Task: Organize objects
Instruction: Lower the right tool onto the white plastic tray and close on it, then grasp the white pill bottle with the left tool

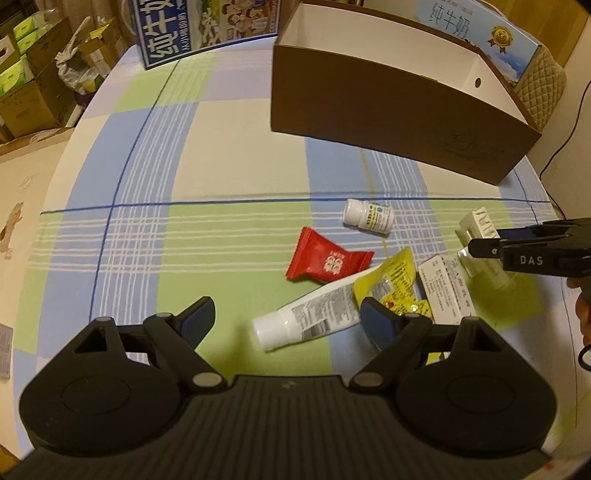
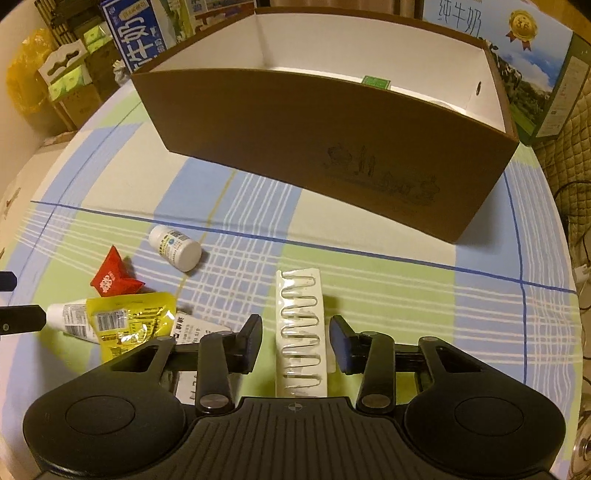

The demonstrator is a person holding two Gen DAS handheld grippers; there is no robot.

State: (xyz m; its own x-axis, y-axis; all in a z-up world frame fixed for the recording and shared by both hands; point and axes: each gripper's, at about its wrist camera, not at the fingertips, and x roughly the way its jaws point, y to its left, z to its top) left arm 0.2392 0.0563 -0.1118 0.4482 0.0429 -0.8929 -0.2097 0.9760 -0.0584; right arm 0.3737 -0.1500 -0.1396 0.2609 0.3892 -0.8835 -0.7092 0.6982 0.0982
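1. Right wrist view: your right gripper (image 2: 295,341) hangs over a white blister pack (image 2: 301,332) of coiled inserts lying lengthwise on the checked tablecloth (image 2: 388,295). The pack sits between the fingers with a slim gap showing at either side, so the pads are narrowed around it but not yet pressing.
2. At 12 o'clock from that pack stands the brown cardboard box (image 2: 332,147), open-topped and white inside, with a green-labelled item (image 2: 376,82) peeking above its near wall.
3. At 10 o'clock lies a white pill bottle (image 2: 175,248) on its side; toward 9 o'clock lie a red sachet (image 2: 112,278), a yellow packet (image 2: 129,321) and a white tube (image 2: 68,318) beneath it.
4. Left wrist view: your left gripper (image 1: 286,321) holds its fingers spread wide with nothing gripped, hovering above the tube (image 1: 310,317), whose cap points to 7 o'clock.
5. A white leaflet box (image 1: 443,288) lies at 3 o'clock of the yellow packet (image 1: 395,284), touching it.
6. Milk cartons (image 1: 207,29) stand at the table's far edge, beyond the box.
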